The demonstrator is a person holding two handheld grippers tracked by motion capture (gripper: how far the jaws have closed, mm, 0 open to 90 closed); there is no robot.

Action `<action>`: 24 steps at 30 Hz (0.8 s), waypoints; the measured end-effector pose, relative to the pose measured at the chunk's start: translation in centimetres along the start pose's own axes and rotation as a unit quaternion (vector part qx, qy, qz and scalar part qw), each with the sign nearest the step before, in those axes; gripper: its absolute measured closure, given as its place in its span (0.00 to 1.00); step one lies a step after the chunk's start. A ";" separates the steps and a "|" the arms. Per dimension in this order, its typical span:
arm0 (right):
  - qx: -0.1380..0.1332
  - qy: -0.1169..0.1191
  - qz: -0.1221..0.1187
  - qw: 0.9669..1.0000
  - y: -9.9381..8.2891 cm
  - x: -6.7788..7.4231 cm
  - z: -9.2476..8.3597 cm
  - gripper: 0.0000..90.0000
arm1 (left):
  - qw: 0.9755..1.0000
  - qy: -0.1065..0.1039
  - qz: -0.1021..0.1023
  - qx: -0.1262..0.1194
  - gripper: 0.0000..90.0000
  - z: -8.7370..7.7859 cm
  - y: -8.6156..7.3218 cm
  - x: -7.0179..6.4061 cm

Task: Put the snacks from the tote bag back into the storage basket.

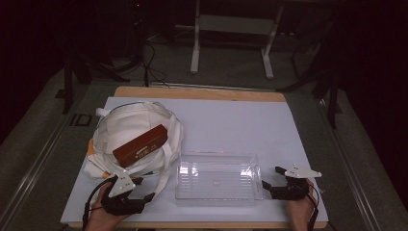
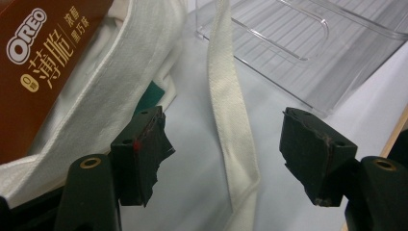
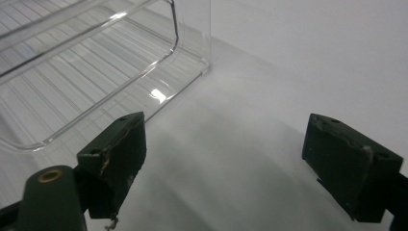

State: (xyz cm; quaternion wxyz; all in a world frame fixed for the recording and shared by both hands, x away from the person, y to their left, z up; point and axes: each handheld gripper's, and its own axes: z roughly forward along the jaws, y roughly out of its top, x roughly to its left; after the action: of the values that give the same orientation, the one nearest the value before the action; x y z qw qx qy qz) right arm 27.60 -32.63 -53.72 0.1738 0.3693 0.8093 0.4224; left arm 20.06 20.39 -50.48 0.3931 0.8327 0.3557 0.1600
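Note:
A white cloth tote bag [image 1: 130, 130] lies at the left of the white table, with a brown Oreo biscuit box [image 1: 140, 146] resting on it. To its right stands a clear plastic tray [image 1: 217, 175]. My left gripper [image 1: 142, 188] sits near the front edge just below the bag, jaws open. In the left gripper view the bag's cream strap [image 2: 231, 115] runs between the jaws without touching the pads, and the Oreo box [image 2: 33, 62] is at upper left. My right gripper [image 1: 272, 177] is open just right of the tray, with bare table between its jaws [image 3: 223, 159].
The white sheet covers a wooden tabletop [image 1: 202, 94]. Beyond the table are a grey floor, cables and the white legs of a stand [image 1: 195, 48]. The clear tray's corner [image 3: 192, 43] lies close ahead of my right gripper.

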 end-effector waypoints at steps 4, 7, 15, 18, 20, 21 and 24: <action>-0.011 -0.001 -0.002 1.000 -0.1 0.1 -0.2 0.17 | 1.000 -0.004 0.001 -0.001 0.38 -0.4 0.5 0.1; -0.027 0.003 -0.006 1.000 -0.2 0.1 -0.5 0.17 | 1.000 -0.002 0.003 0.004 0.39 -0.6 0.9 0.3; -0.031 0.002 -0.002 1.000 -0.3 0.1 -0.6 0.17 | 1.000 0.007 0.011 0.014 0.39 -1.5 2.2 0.4; -0.031 0.001 -0.002 1.000 -0.3 0.1 -0.6 0.17 | 1.000 0.008 0.015 0.012 0.39 -1.8 2.7 0.6; -0.031 0.001 -0.003 1.000 -0.3 0.1 -0.6 0.17 | 1.000 0.009 0.015 0.010 0.39 -1.9 3.1 0.8; -0.030 0.000 -0.003 1.000 -0.3 0.1 -0.6 0.17 | 1.000 0.011 0.014 0.007 0.39 -2.0 3.2 0.9; -0.029 -0.001 -0.003 1.000 -0.3 0.1 -0.5 0.17 | 1.000 0.015 0.017 0.005 0.38 -2.4 3.9 1.3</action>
State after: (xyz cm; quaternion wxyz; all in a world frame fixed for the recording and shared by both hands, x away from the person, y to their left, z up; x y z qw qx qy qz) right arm 27.09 -32.97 -53.63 0.1867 0.3621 0.7974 0.4452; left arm 21.45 20.88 -45.96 0.3806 0.8383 0.3478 0.1774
